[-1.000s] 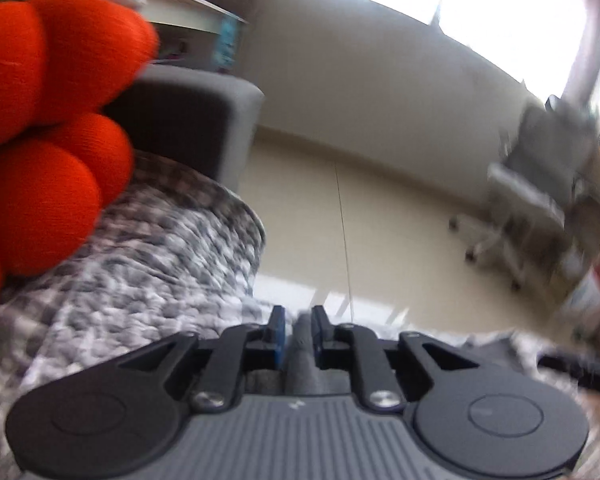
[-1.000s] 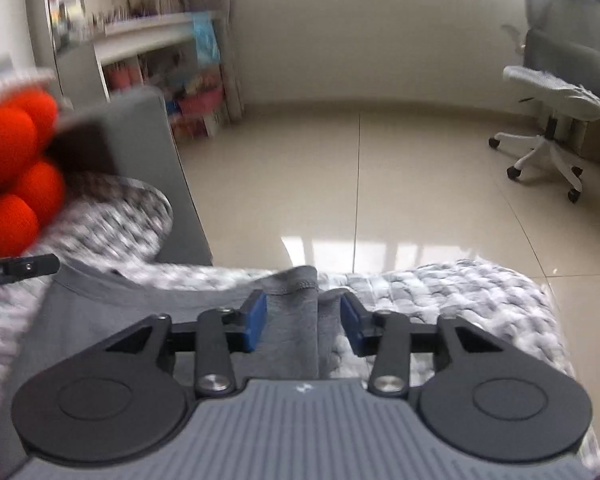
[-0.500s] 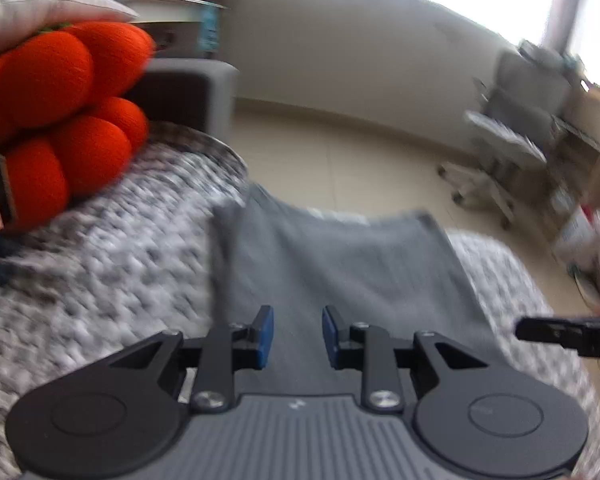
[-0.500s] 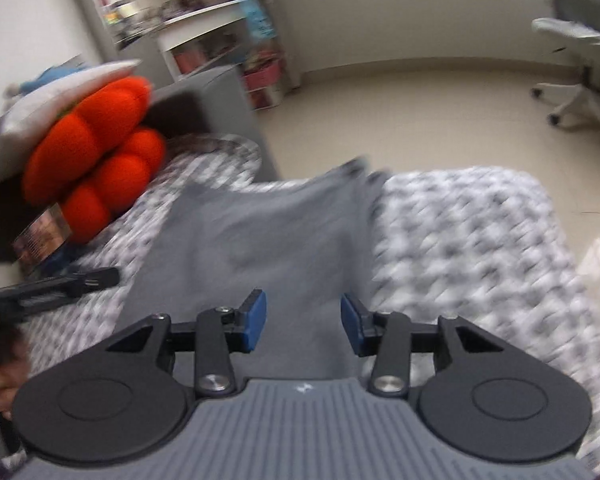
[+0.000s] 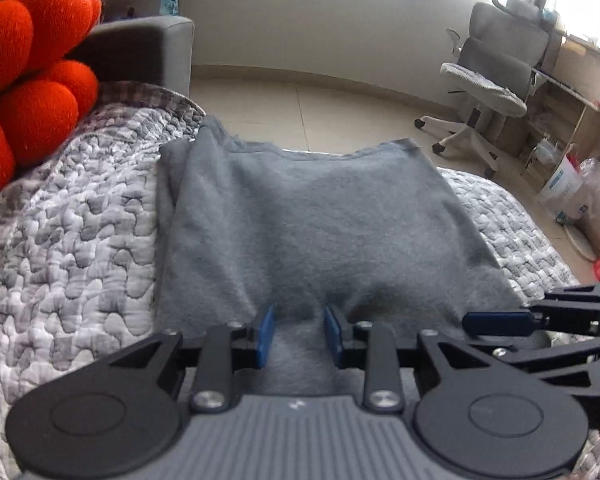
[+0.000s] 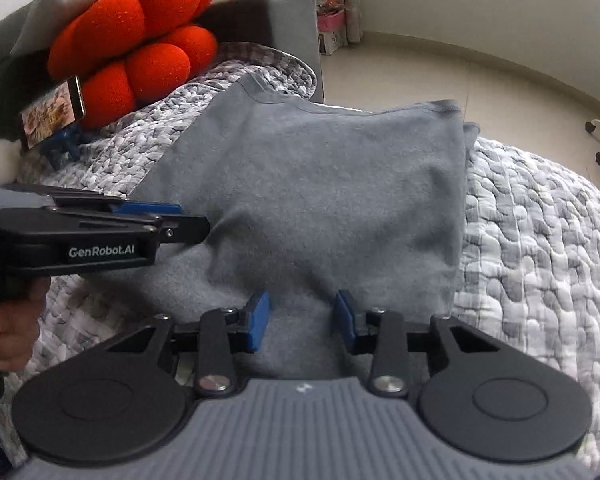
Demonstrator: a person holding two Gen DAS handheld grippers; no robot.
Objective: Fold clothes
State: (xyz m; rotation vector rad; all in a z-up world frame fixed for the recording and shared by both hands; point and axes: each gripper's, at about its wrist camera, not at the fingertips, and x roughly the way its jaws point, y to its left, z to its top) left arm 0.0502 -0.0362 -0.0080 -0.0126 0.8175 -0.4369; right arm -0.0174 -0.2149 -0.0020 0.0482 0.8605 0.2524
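Lying folded on the grey-and-white quilted cover [image 5: 80, 240], the grey garment [image 5: 312, 216] spreads as a rough rectangle, its far hem at the cover's far edge and one thicker doubled strip running down its left side in the left wrist view. A second ago the same cloth hung bunched between the tools, close to the lenses; half a second ago it was already down but blurred. Now it sits flat and sharp, with a soft ridge of cloth rising at the near edge.

The left gripper [image 5: 299, 334] hovers over that near edge, its jaws apart and opening; the ridge of cloth lies in the gap, and the blue pads [image 5: 265, 334] do not visibly press on it. They stood nearly together a second ago. The right gripper [image 6: 302, 322] sits over the near edge further right, its jaws apart and closing from a wider gap, with cloth rising between them but not clearly pinched. In the right wrist view the left gripper comes in from the left, held by a hand [image 6: 8, 332].

Beside the garment, the red-orange knotted cushion [image 6: 140, 44] leans at the sofa's grey arm [image 6: 276, 20]. Beyond the cover are the pale tiled floor [image 5: 320, 112] and an office chair [image 5: 488, 76].
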